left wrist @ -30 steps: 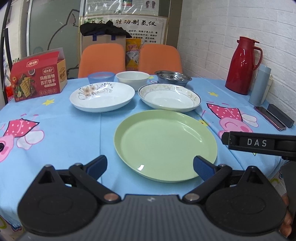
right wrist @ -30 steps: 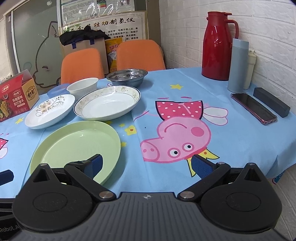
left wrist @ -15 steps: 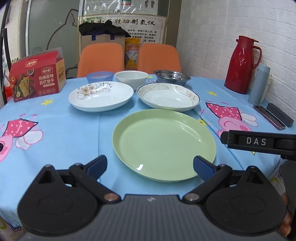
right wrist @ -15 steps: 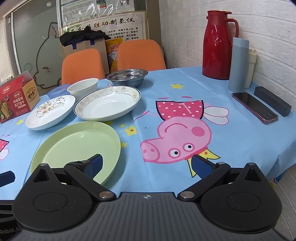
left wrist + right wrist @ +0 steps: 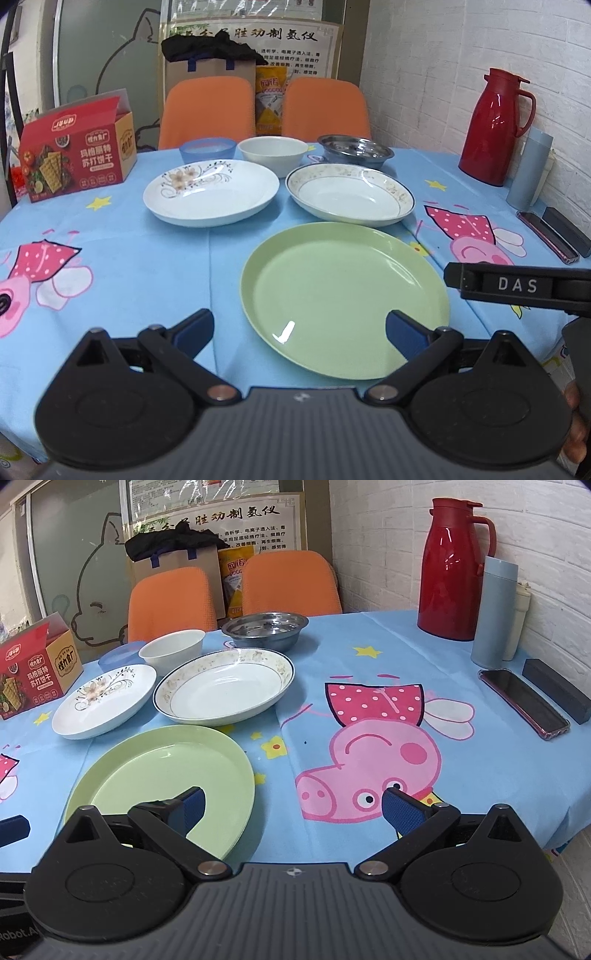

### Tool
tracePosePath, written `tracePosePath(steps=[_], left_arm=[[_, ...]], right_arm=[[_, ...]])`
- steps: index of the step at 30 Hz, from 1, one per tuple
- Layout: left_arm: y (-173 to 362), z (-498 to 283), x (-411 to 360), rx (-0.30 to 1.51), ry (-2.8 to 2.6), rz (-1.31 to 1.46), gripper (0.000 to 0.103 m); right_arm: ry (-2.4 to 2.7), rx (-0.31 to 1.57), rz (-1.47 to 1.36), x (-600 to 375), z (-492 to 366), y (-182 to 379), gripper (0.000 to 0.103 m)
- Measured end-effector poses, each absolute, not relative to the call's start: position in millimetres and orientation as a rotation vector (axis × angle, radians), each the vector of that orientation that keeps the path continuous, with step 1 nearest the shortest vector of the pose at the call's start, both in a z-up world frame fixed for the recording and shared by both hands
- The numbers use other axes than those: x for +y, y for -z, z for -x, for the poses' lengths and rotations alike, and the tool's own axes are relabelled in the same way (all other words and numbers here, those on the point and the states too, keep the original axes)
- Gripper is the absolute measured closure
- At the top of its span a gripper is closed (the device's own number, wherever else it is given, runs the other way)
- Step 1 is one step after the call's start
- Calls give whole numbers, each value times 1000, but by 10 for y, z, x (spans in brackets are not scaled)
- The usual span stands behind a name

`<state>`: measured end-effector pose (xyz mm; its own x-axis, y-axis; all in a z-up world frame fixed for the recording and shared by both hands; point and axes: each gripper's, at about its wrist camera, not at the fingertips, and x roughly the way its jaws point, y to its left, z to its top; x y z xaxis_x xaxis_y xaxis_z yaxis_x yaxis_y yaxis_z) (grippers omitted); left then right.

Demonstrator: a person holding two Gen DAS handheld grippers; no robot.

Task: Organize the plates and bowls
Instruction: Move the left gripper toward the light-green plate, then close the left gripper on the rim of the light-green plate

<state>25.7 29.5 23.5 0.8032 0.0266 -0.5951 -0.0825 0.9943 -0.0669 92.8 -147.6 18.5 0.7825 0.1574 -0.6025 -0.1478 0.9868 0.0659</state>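
Counting three plates (image 5: 343, 295) and three bowls (image 5: 273, 153), left gripper (image 5: 299, 332) and right gripper (image 5: 291, 808) hover, jaws wide.

Nearest you on the table (image 5: 147, 266) lies a large plate (image 5: 343, 295). Behind it two plates sit side by side, one left (image 5: 210, 190), one right (image 5: 349, 194). Behind those stand three bowls in a row (image 5: 208, 148) (image 5: 272, 152) (image 5: 354, 150). A box (image 5: 75, 147) stands far left; a jug (image 5: 496, 125) far right.
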Motion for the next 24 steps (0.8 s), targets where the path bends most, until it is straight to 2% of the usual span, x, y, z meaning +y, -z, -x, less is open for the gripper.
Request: tracePosePath(steps=[7,24], left_arm=[[-264,-383,596,663,-110,161,5],[-93,-875,695,793,-70,196,5]], right_arm=[[-188,676,-4,-1528,-1087,-151,0],[-391,745,66,-1287,-1181,4,0]])
